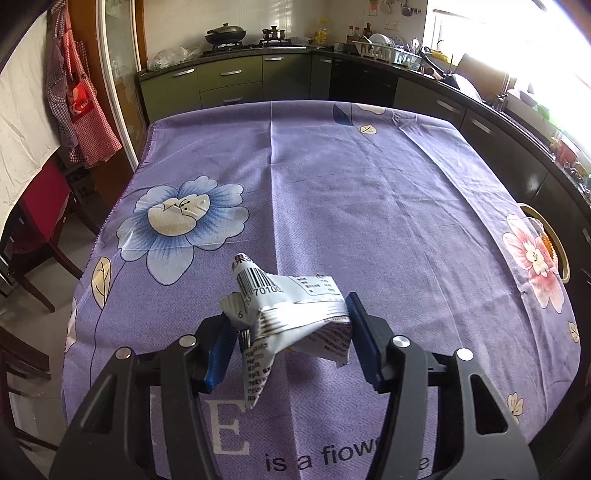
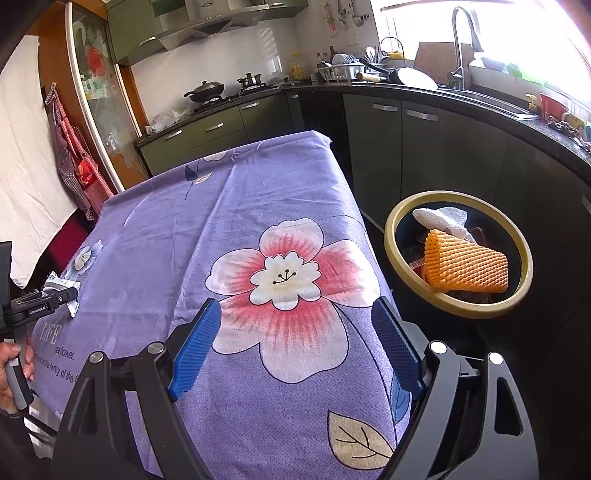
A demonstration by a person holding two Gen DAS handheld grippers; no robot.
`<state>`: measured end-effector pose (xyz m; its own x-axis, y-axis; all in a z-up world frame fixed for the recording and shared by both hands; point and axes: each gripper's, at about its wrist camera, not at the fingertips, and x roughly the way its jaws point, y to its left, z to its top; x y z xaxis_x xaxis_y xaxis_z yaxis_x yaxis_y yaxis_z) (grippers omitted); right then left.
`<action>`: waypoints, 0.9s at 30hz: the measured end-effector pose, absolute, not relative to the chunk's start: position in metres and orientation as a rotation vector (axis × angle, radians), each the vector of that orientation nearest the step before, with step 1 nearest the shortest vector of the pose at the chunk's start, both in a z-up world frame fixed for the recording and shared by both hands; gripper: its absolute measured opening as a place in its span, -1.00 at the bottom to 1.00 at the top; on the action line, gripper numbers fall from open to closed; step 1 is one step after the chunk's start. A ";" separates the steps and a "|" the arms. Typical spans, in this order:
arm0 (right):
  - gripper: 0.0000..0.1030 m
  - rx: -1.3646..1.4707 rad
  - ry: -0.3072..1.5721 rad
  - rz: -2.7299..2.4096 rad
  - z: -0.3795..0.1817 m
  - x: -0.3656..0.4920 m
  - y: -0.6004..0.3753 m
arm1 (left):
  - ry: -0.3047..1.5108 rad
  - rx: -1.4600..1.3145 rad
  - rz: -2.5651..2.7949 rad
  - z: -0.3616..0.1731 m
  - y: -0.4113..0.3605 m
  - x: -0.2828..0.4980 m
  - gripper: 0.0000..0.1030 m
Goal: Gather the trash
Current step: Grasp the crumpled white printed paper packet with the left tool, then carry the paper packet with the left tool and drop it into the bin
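My left gripper (image 1: 291,328) is shut on a crumpled white wrapper (image 1: 291,310) with a barcode, held just above the purple flowered tablecloth (image 1: 369,206). The same gripper and wrapper (image 2: 61,288) show at the far left of the right wrist view. My right gripper (image 2: 295,336) is open and empty over the pink flower at the table's right edge. A round bin with a yellow rim (image 2: 393,229) stands on the floor right of the table. It holds an orange foam net (image 2: 469,266) and white paper (image 2: 443,218). The bin rim (image 1: 563,254) also shows in the left wrist view.
Dark kitchen cabinets (image 2: 424,147) and a counter with a sink (image 2: 480,92) run behind and to the right. A stove with a wok (image 1: 225,35) is at the back. A red chair (image 1: 40,206) and hanging aprons (image 1: 81,110) are left of the table.
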<state>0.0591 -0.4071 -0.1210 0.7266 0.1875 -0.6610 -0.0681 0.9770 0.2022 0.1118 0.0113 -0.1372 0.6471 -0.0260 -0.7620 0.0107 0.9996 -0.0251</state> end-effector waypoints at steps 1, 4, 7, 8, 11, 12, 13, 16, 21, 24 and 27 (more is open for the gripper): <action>0.60 0.169 0.744 0.141 -0.121 0.059 -0.407 | 0.858 -0.014 -0.029 -0.133 0.009 0.110 0.06; 0.60 0.172 0.738 0.139 -0.120 0.058 -0.409 | 0.826 0.005 -0.069 -0.119 -0.004 0.104 0.06; 0.60 0.174 0.730 0.132 -0.118 0.055 -0.414 | 0.802 0.019 -0.130 -0.106 -0.022 0.103 0.06; 0.60 0.177 0.726 0.127 -0.117 0.054 -0.418 | 0.795 0.023 -0.159 -0.101 -0.030 0.104 0.06; 0.60 0.193 0.713 0.106 -0.115 0.050 -0.431 | 0.763 0.052 -0.233 -0.088 -0.059 0.110 0.06; 0.60 0.198 0.709 0.095 -0.114 0.048 -0.437 | 0.754 0.061 -0.253 -0.084 -0.068 0.112 0.06; 0.60 0.201 0.704 0.083 -0.113 0.047 -0.442 | 0.743 0.069 -0.284 -0.079 -0.080 0.115 0.06; 0.60 0.208 0.687 0.032 -0.108 0.039 -0.462 | 0.728 0.093 -0.366 -0.069 -0.114 0.127 0.06; 0.60 0.237 0.657 -0.070 -0.101 0.025 -0.504 | 0.720 0.168 -0.540 -0.057 -0.195 0.151 0.06; 0.60 0.265 0.653 -0.129 -0.103 0.014 -0.529 | 0.716 0.232 -0.649 -0.056 -0.253 0.166 0.08; 0.60 0.297 0.660 -0.180 -0.107 0.006 -0.553 | 0.726 0.262 -0.773 -0.057 -0.315 0.183 0.10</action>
